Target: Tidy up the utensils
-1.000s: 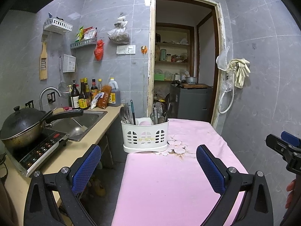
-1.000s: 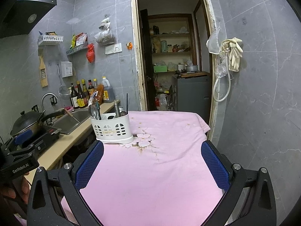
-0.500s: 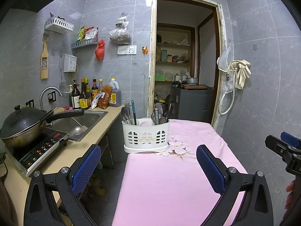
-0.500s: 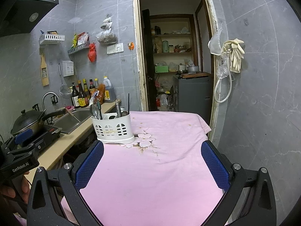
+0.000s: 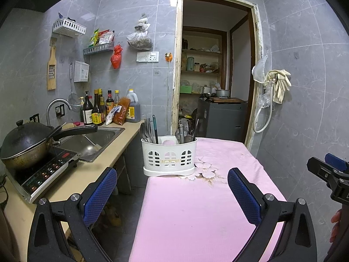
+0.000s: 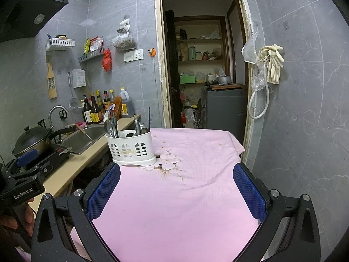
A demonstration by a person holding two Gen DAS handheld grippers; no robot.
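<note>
- Change since earlier frames: white utensil caddy (image 5: 169, 156) sits slightly more to the frame's centre in the left wrist view; both grippers otherwise held much as before.
- Left gripper (image 5: 172, 191): fingers spread wide, blue pads (image 5: 99, 193) bare, nothing held; hovers over the near edge of the pink tablecloth (image 5: 196, 207).
- Right gripper (image 6: 176, 188): fingers likewise wide apart, empty; lower centre of its frame, above the cloth (image 6: 185, 196).
- Utensil caddy (image 6: 130, 148): upright, at the far left corner of the cloth, beside a printed flower motif (image 5: 206, 171).
- Utensils (image 5: 149, 131): spoons and forks in the caddy's left compartment; metal tools (image 5: 185, 132) in its right compartment.
- Counter (image 5: 91, 170), left of frame: wok (image 5: 24, 142) on an induction hob (image 5: 43, 170), sink (image 5: 93, 139), bottles (image 5: 98, 109).
</note>
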